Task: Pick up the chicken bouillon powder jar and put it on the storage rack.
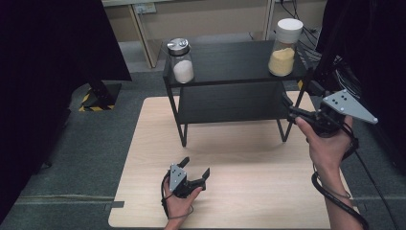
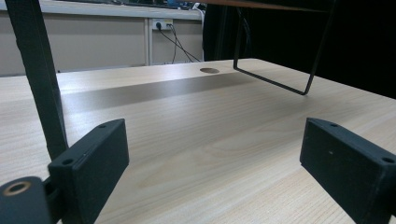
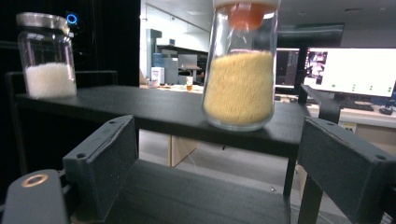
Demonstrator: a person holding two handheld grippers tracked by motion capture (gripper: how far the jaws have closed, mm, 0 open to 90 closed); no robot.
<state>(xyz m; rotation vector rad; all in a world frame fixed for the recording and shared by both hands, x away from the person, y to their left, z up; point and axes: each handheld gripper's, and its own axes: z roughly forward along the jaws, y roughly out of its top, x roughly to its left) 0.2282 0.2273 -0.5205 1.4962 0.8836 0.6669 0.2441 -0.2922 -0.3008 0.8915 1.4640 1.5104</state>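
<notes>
Two tongs [image 1: 196, 168] [image 1: 290, 108], two jars [image 1: 182, 61] [image 1: 285, 47]

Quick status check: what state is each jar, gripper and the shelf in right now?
Yellow-grain jar: upright on the shelf's top, white lid on.
White-grain jar: upright on top, metal lid on.
Shelf: standing on the table.
Left gripper: open, holding nothing.
Right gripper: open, facing the yellow-grain jar.

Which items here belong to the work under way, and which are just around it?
In the job:
- right gripper, open, raised toward the shelf's right end
- jar of yellow grains, nearest to it, on the top shelf
- black shelf

Standing by:
- left gripper, open, low over the table
- jar of white grains, at the shelf's left end
</notes>
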